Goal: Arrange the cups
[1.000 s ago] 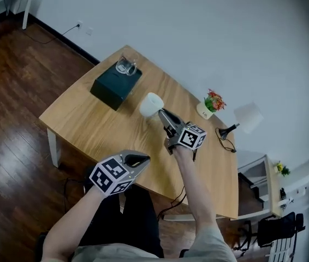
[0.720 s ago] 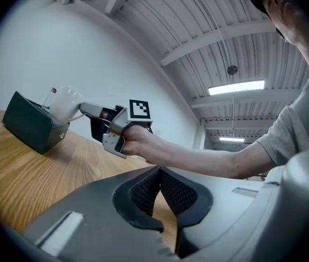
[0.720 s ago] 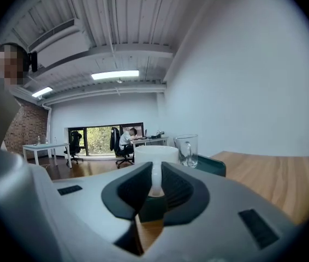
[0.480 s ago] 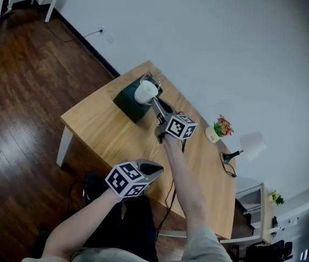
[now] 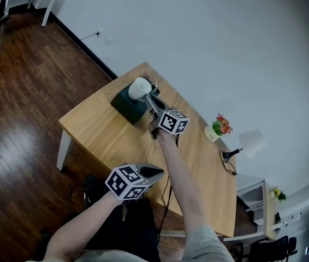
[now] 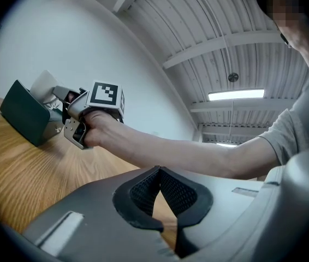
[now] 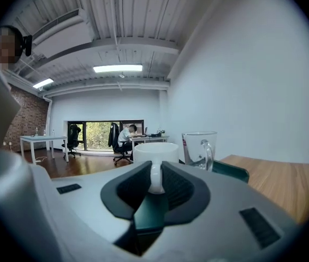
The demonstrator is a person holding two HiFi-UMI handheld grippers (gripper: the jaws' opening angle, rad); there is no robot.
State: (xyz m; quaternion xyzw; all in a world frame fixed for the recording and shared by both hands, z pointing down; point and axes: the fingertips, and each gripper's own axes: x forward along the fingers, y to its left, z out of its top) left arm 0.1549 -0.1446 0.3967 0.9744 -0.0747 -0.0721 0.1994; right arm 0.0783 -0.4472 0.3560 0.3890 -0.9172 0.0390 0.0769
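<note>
Now, white cup [image 7: 155, 152] is held by its handle in right gripper [image 7: 155, 182] jaws, near glass mug [image 7: 200, 148] on dark box [image 5: 127, 105]. Placing is judged pending. Left gripper [image 6: 159, 173] jaws are closed, empty.

White cup [image 5: 139, 88] — glass mug [image 7: 196, 146] seemingly beside

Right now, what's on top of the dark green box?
A glass mug stands on the box. The white cup, held by its handle in the right tool, is beside the mug, over the box; whether it rests there is hidden.
</note>
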